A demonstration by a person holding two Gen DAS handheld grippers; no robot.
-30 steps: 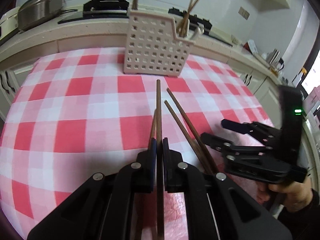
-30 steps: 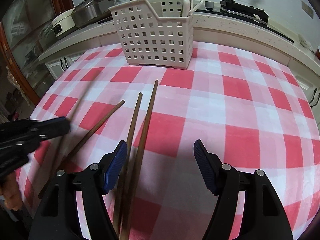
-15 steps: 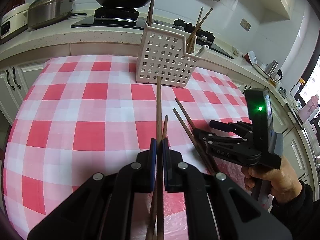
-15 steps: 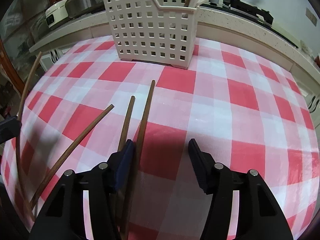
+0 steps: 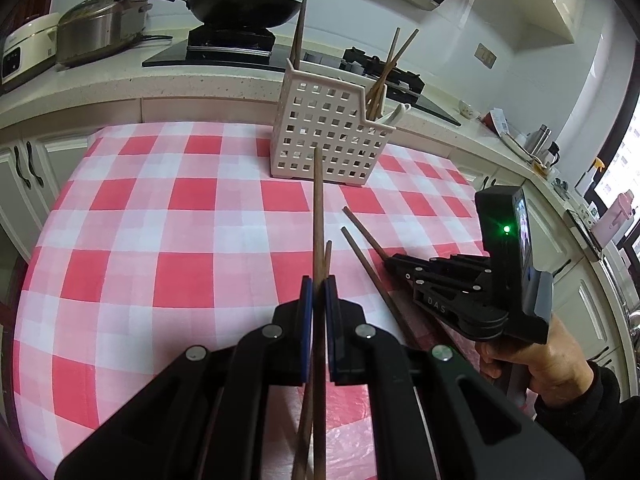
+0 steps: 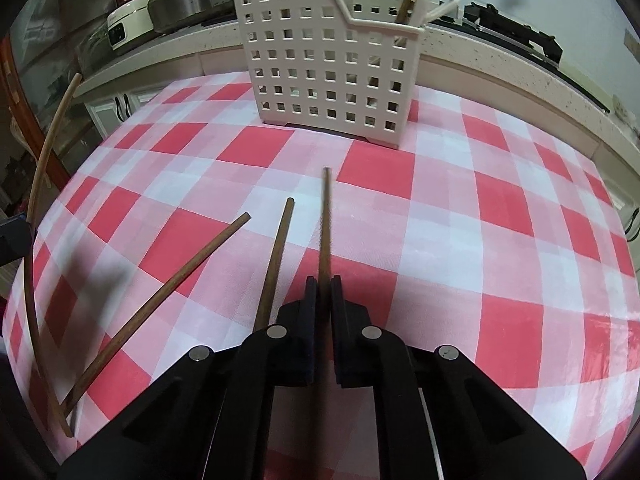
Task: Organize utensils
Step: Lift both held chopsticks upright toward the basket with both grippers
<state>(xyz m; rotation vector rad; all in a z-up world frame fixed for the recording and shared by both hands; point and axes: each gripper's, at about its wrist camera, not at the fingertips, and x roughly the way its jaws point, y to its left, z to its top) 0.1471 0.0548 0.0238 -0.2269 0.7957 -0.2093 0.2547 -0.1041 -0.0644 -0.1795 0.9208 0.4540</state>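
Note:
My left gripper (image 5: pixel 319 284) is shut on a brown chopstick (image 5: pixel 318 208), held above the cloth and pointing at the white perforated basket (image 5: pixel 328 144). A second chopstick (image 5: pixel 328 252) lies under it. In the right wrist view my right gripper (image 6: pixel 324 284) has its jaws closing, with the pads pressed on another chopstick (image 6: pixel 326 220). Two loose chopsticks (image 6: pixel 278 256) (image 6: pixel 180 280) lie on the checked cloth to its left. The basket (image 6: pixel 328 68) holds several chopsticks and a white spoon (image 6: pixel 432 4). The right gripper (image 5: pixel 394 264) also shows in the left wrist view, low over the cloth.
The red-and-white checked cloth (image 5: pixel 180 240) covers the table. Behind the basket runs a counter (image 5: pixel 160 80) with a stove, a black wok (image 5: pixel 240 8), a steel pot (image 5: pixel 96 28) and a rice cooker (image 5: pixel 24 48). A person's hand (image 5: pixel 536 352) holds the right gripper.
The right jaws went from wide open to closed on the chopstick that lay between them. The left gripper rose a little with its chopstick.

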